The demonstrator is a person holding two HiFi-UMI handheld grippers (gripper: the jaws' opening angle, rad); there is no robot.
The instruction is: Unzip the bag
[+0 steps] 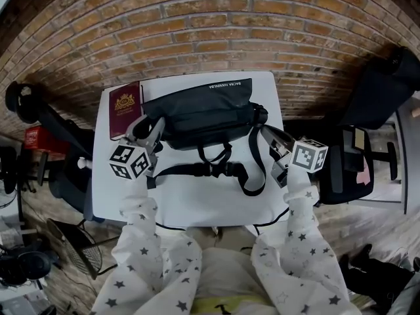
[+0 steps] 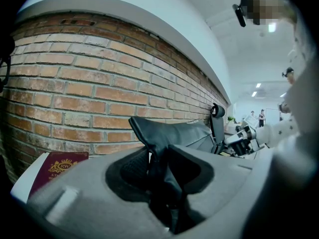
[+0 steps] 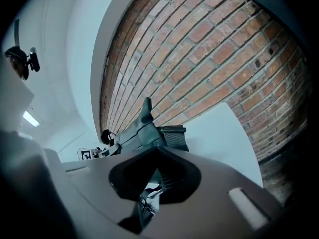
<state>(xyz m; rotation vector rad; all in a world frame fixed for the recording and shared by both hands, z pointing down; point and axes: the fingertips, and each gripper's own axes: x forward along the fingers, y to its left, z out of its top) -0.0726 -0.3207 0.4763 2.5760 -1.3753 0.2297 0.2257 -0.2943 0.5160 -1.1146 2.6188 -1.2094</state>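
Star-print sleeves (image 1: 157,254), then dark slate bag (image 1: 203,113), black buckled strap (image 1: 252,176)

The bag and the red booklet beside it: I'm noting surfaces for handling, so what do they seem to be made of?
Bag: looks like soft woven synthetic cloth, dark and matte; it creases and folds, with webbing straps and a plastic-looking buckle.
Booklet: probably a stiff coated-card cover, dark red with a slight sheen and a gold-coloured crest.

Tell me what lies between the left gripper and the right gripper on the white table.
The black fabric bag and its buckled strap, shown in the head view.
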